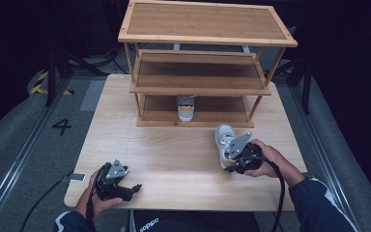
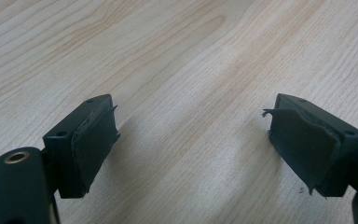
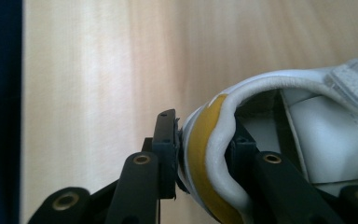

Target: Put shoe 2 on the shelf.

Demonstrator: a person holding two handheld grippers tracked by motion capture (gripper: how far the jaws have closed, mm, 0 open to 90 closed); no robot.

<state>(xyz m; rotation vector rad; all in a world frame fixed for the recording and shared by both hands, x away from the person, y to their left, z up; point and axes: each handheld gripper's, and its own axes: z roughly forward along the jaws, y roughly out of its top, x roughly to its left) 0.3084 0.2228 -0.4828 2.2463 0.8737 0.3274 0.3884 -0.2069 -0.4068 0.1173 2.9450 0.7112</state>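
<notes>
The shoe (image 1: 224, 140), a white sneaker with a yellow heel patch, is on the right side of the table (image 1: 174, 159), in front of the rack (image 1: 200, 84). The right gripper (image 1: 232, 159) has its jaws clamped on the heel collar, one jaw outside on the yellow patch and the other inside the opening, as the right gripper view shows (image 3: 205, 154). Whether the sole rests on the table or is just off it is hard to tell from above. Its mate (image 1: 186, 108) sits on the rack's bottom shelf, toe outward.

The left gripper (image 1: 125, 191) rests near the table's front edge with jaws wide apart and nothing between them.

The grip is on a soft, padded rim only, so the shoe could pivot and droop at the toe, or slip free. If bound for the bottom shelf, it could catch the shelf above or knock the mate.
</notes>
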